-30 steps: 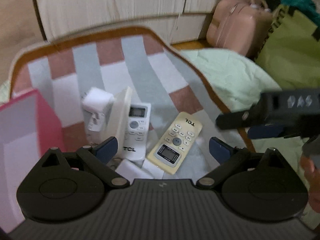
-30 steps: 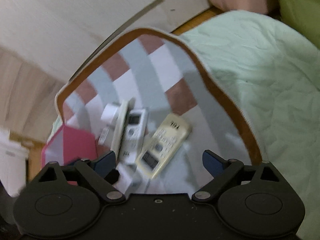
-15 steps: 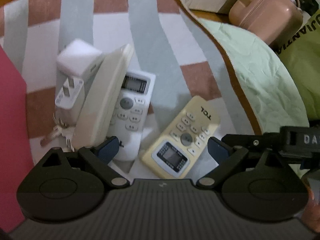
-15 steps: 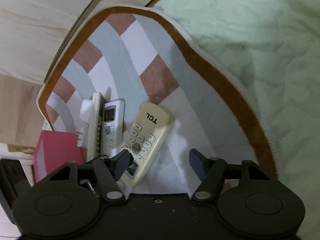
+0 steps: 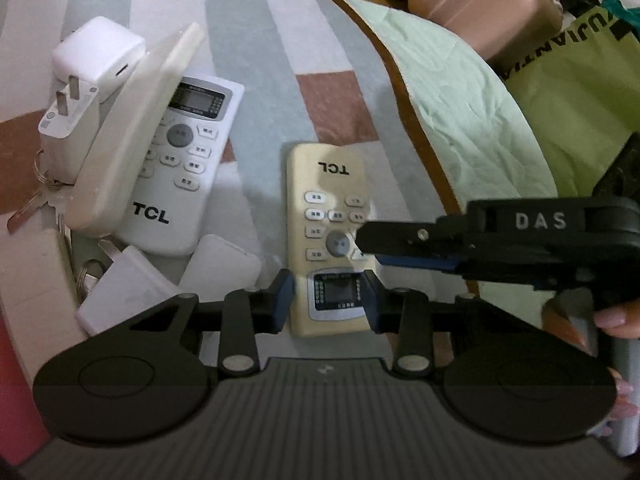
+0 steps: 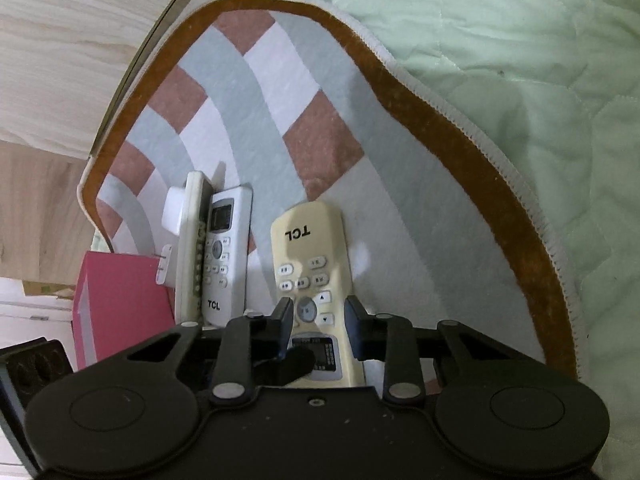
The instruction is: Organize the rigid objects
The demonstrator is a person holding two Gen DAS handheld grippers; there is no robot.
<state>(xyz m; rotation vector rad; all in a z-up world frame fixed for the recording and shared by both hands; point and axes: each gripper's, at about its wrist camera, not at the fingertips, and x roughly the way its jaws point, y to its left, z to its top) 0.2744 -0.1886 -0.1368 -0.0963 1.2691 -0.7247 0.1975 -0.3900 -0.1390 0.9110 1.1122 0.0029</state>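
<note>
Left wrist view: left gripper (image 5: 327, 298) clamps the yellow remote's (image 5: 326, 200) near end on the mat (image 5: 280, 60). Left: one white remote (image 5: 188, 160), one tilted cream remote (image 5: 132, 140), two chargers (image 5: 80, 92). Right gripper (image 5: 362, 240) crosses over it.

Right wrist view: right gripper (image 6: 316, 318) straddles the yellow remote (image 6: 308, 256), contact unclear. Bare mat (image 6: 420, 200) far right; red box (image 6: 120, 304) left.

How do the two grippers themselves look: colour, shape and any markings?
Both are matt black. The left gripper has two round discs, jointed link bars with silver rivets, a ribbed grey body and blue finger pads. The right gripper is built alike; seen from the left camera, its side reads "DAS".
</note>
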